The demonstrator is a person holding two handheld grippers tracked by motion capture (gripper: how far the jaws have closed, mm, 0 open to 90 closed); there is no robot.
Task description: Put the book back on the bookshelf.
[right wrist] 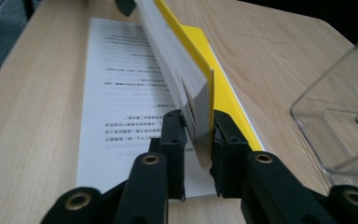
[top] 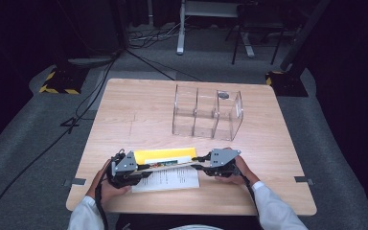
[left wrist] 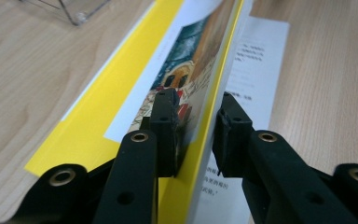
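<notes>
Booklet: a thin booklet [top: 168, 163] with a yellow cover stood on edge, lifted between the two grippers above the near part of the wooden table [top: 139, 110].
Left gripper: the left gripper [left wrist: 193, 128] had its jaws on either side of the booklet's end; one pad pressed the illustrated face, the other stood just beside the yellow cover with a slight gap showing.
Right gripper: the right gripper [right wrist: 198, 133] was clamped on the other end of the booklet, its pads tight against the pages and the yellow cover.
Hands: in the high view the left gripper [top: 124, 167] and right gripper [top: 220, 160] faced each other, each held by a hand in a white sleeve.
Printed sheet: a white sheet [top: 167, 179] of text lay flat on the table under the booklet.
Yellow folder: a yellow folder [top: 163, 154] lay flat just behind the booklet.
Organizer: a clear divided organizer [top: 206, 112] stood farther back, well apart from the booklet.
</notes>
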